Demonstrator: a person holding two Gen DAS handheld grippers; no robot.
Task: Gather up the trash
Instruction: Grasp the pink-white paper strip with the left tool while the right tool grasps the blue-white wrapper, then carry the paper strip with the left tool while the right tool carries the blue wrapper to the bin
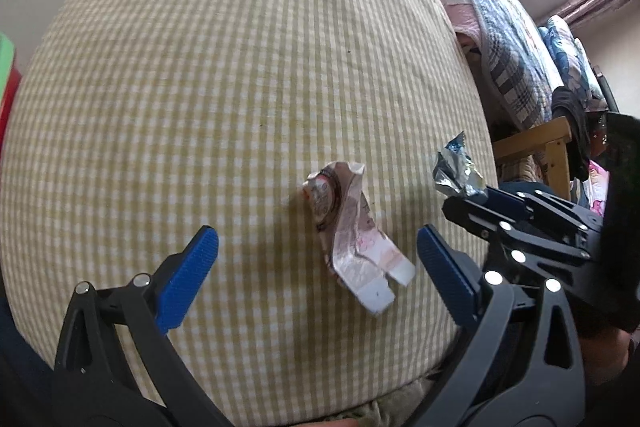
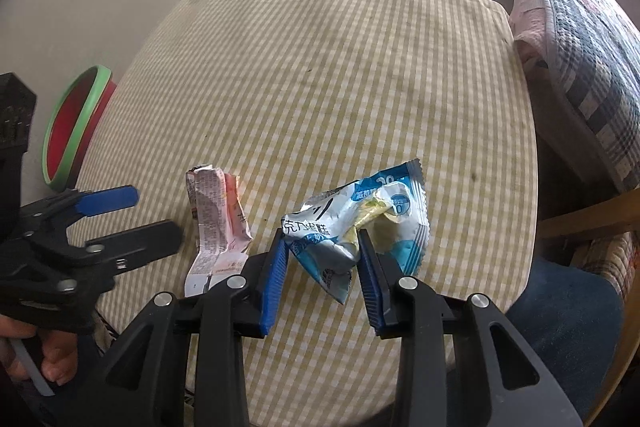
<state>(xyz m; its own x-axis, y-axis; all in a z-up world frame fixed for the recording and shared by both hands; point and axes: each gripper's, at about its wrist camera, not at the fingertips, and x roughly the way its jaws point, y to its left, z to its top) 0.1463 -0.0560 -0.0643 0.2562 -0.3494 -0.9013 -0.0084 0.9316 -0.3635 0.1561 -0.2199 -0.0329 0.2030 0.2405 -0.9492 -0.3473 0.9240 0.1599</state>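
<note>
My right gripper (image 2: 322, 247) is pinching the crumpled silver-and-blue foil snack wrapper (image 2: 360, 223) low in the centre of the right wrist view, its blue ribbed pads pressing into the wrapper's creased lower half while the torn, serrated top is fanning out above them. My left gripper (image 1: 318, 255) is hanging with its jaws spread wide, and the crumpled pink-and-white paper wrapper (image 1: 352, 231) is lying between the blue pads (image 1: 192, 275) without touching either, nearer the right-hand one, low in the centre of the left wrist view. Both wrappers are sitting near the lower edge of the yellow-and-white checked tablecloth (image 2: 340, 67). A round red basin with a green rim (image 2: 76, 127) is showing at the left of the right wrist view, beside the table.
</note>
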